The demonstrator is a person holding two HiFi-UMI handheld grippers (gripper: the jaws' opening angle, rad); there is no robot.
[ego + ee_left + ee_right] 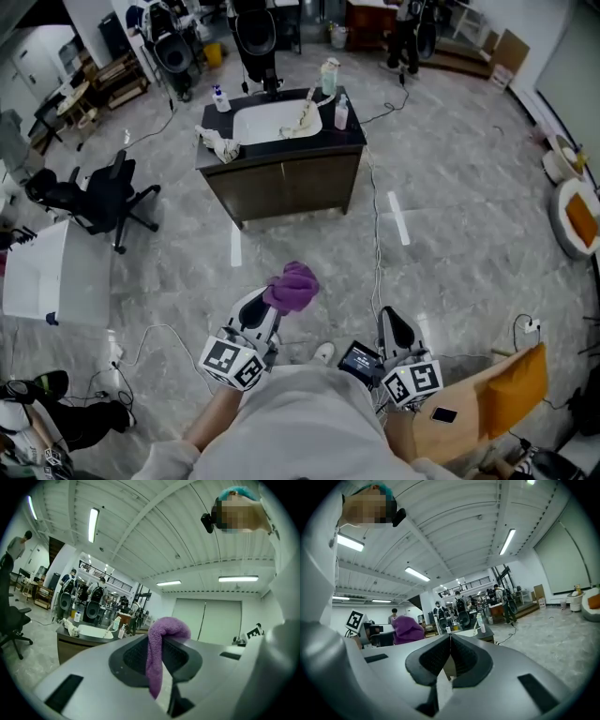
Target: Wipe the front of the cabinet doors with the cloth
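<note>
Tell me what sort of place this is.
Probably a large lab or test hall, not a home: a sink cabinet stands alone in the open, cables trail over the floor, and strip lights line a high ceiling.

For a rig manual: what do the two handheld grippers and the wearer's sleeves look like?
Both the left gripper and right gripper have pale grey shells with black textured pads and a cube of black-and-white square markers. The person wears a light grey top.

White basin (pixel 269 122); crumpled rag (pixel 219 143) just left; spray bottle (pixel 329 77) right; black office chair (pixel 101 195) well apart.
</note>
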